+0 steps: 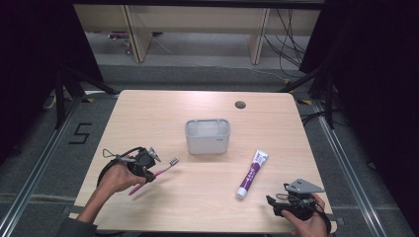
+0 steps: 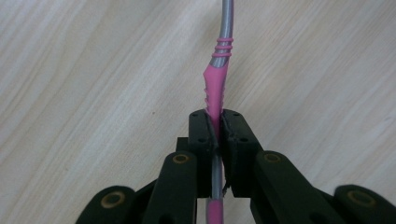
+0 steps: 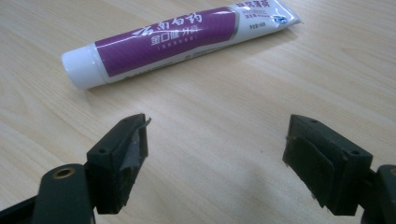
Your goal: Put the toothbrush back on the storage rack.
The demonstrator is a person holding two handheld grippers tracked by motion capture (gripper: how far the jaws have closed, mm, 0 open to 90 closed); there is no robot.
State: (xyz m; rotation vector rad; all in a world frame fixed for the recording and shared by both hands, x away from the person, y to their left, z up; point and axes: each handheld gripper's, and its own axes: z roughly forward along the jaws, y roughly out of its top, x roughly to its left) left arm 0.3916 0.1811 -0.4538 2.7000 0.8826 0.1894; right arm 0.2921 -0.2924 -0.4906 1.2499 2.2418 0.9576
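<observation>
Two grippers: left working, right waiting at the near right edge of the table.
Left jaws: pressed together on the pink toothbrush, pinching its handle at the ribbed pink section, seen close in the left gripper view.
Toothbrush position: front left of table, in the left gripper; whether raised or resting on the wood, cannot tell.
Long axis: slanted, bristle end up and right toward the grey holder, tail end back by the hand.
Holder: upright, centre of table, beyond and right of the brush head, well apart.
Right jaws: spread wide, nothing between them.
Toothpaste tube: flat on table, white cap nearest the right gripper, just ahead of its open jaws.
Nearer hand: left for brush, right for tube.
Likely next: carry brush up-right to holder, tip upright.
</observation>
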